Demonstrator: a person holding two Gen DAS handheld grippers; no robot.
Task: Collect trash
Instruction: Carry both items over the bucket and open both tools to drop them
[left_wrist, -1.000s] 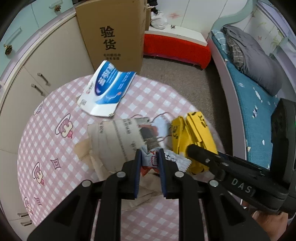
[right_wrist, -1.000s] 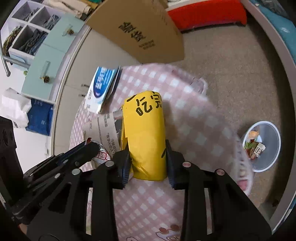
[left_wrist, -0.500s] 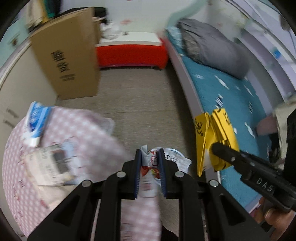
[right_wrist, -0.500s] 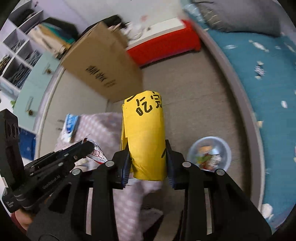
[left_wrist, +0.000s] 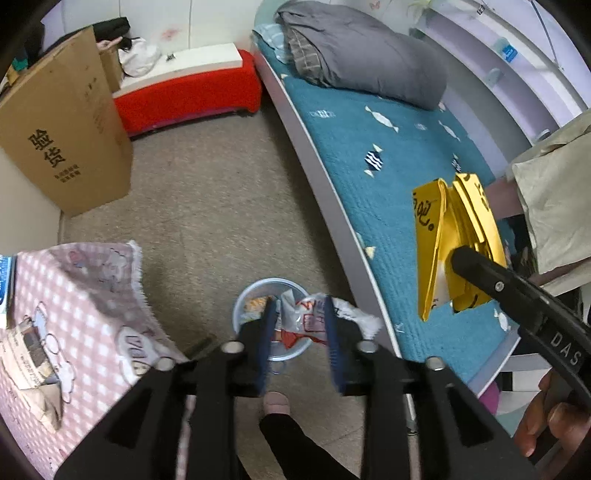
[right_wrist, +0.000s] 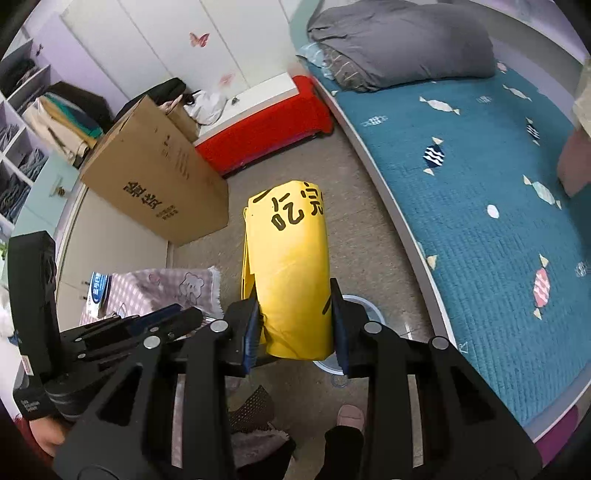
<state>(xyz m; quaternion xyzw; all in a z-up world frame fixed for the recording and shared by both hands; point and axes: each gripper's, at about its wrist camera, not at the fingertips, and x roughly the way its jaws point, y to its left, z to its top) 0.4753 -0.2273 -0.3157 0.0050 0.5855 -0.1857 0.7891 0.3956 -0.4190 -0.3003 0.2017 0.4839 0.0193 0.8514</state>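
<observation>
My left gripper (left_wrist: 299, 317) hangs over a small round bin (left_wrist: 271, 321) on the floor; its jaws have spread and a white and red snack wrapper (left_wrist: 306, 319) sits loosely between them. My right gripper (right_wrist: 295, 317) is shut on a folded yellow package (right_wrist: 291, 273) with black writing, held above the same bin (right_wrist: 360, 332), mostly hidden behind it. In the left wrist view the yellow package (left_wrist: 454, 240) is to the right, over the bed edge. The left gripper's body (right_wrist: 122, 332) shows at the lower left of the right wrist view.
A round table with a pink checked cloth (left_wrist: 74, 306) holds newspaper (left_wrist: 29, 350) and a blue and white pack (right_wrist: 98, 291). A large cardboard box (left_wrist: 70, 129) stands by the cabinets. A bed with a teal cover (left_wrist: 399, 155) runs along the right. My foot (left_wrist: 277, 404) is near the bin.
Both grippers swung away from the table to above the bin on the floor. The left jaws opened from shut on the wrapper. The right still holds the yellow package.
</observation>
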